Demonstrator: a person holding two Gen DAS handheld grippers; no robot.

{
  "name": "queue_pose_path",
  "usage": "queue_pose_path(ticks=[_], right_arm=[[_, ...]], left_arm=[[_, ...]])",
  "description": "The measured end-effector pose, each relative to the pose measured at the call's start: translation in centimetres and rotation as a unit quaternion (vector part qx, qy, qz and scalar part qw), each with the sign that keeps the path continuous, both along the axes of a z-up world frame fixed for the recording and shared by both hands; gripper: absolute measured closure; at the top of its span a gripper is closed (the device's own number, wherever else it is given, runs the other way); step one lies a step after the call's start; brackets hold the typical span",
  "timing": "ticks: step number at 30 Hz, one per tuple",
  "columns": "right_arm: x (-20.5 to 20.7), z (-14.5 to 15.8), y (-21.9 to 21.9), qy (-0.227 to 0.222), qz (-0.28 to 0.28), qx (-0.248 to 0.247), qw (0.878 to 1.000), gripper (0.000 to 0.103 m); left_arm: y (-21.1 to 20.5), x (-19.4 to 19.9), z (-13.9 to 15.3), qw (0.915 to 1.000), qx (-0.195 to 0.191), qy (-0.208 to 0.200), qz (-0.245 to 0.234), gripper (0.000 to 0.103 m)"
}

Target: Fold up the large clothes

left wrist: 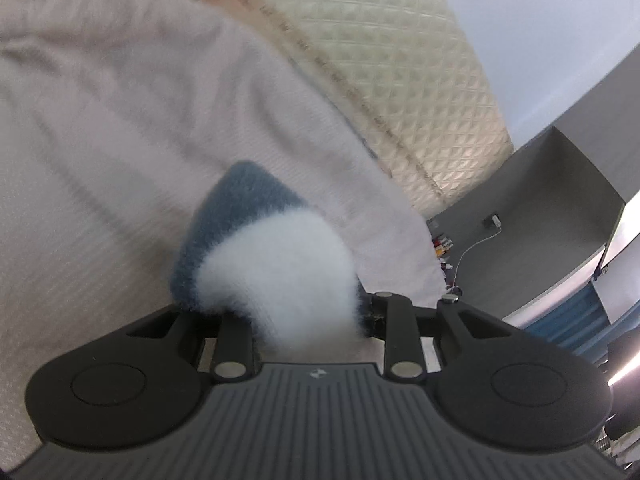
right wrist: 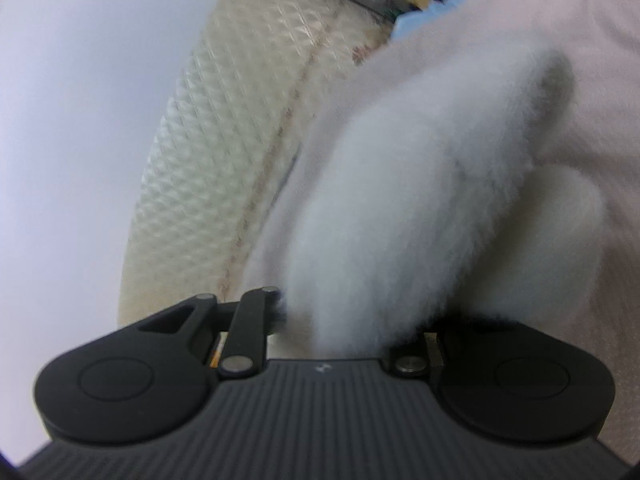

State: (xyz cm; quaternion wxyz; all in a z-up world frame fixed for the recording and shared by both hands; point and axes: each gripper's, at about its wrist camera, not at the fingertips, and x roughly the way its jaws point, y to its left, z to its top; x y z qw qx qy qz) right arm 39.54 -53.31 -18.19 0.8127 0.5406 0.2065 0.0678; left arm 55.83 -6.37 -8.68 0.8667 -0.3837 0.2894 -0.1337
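- The fuzzy garment [left wrist: 280, 264] is soft, long-piled knit: white fluff with a slate-blue band [left wrist: 236, 208] folded into a rounded wedge in my left view, and an all-white bunched lobe [right wrist: 420, 208] in my right view.
- My left gripper [left wrist: 296, 320] is pinching the white-and-blue fold; the fluff hides the fingertips, and the cloth rises straight out from between the black linkages.
- My right gripper [right wrist: 360, 328] is pinching the white bunch, fingertips likewise buried in pile.
- Beneath both lies a pale pink bed cover [left wrist: 120, 100], finely woven, with shallow creases, blurred.
- Beyond its edge runs a cream quilted mattress [left wrist: 400, 60] with diamond stitching and a patterned trim.
- Past the mattress: open pale wall, a grey floor [left wrist: 540, 208] with a white cable [left wrist: 476, 244].
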Motion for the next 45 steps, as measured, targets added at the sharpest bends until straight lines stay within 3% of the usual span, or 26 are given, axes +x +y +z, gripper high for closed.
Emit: queue_pose_path(ticks=[3, 9, 12, 15, 19, 23, 30, 36, 40, 45], right_arm=[[-2.0, -0.6, 1.7, -0.02, 0.008, -0.009, 1.0, 0.075], [-2.4, -2.7, 0.5, 0.011, 0.005, 0.01, 1.0, 0.073], [-4.4, -3.5, 1.0, 0.019, 0.0, 0.018, 1.0, 0.071], [-5.2, -4.6, 1.7, 0.017, -0.01, 0.031, 0.999, 0.068], [-5.7, -5.7, 2.2, 0.025, -0.021, 0.032, 0.999, 0.062], [-4.8, -5.6, 1.8, 0.041, -0.025, 0.044, 0.998, 0.059], [-6.7, -2.9, 2.0, 0.117, -0.047, 0.028, 0.992, 0.054], [-10.6, 1.8, 3.2, 0.154, -0.043, -0.055, 0.986, 0.054], [-13.4, 6.2, 4.2, 0.148, -0.036, -0.095, 0.984, 0.053], [-17.9, 12.8, 5.9, 0.095, -0.027, -0.133, 0.986, 0.053]], left_arm=[[1.2, -1.3, -2.0, 0.9997, -0.008, -0.02, -0.015, 0.07], [2.0, -4.0, -4.8, 0.999, 0.024, -0.016, -0.035, 0.066], [2.2, -4.8, -5.7, 0.9983, 0.038, -0.021, -0.038, 0.064], [2.2, -5.8, -6.3, 0.9978, 0.052, -0.02, -0.036, 0.06], [1.5, -6.6, -6.4, 0.9936, 0.104, -0.016, -0.039, 0.058], [1.4, -6.5, -5.5, 0.9935, 0.106, 0.004, -0.042, 0.058], [0.9, -7.5, -1.7, 0.9846, 0.154, 0.05, -0.067, 0.057], [1.0, -11.4, 3.7, 0.9745, 0.202, 0.059, -0.078, 0.057], [1.5, -15.2, 8.8, 0.9701, 0.228, 0.037, -0.076, 0.055], [1.9, -21.5, 15.9, 0.9651, 0.251, 0.0, -0.074, 0.052]])
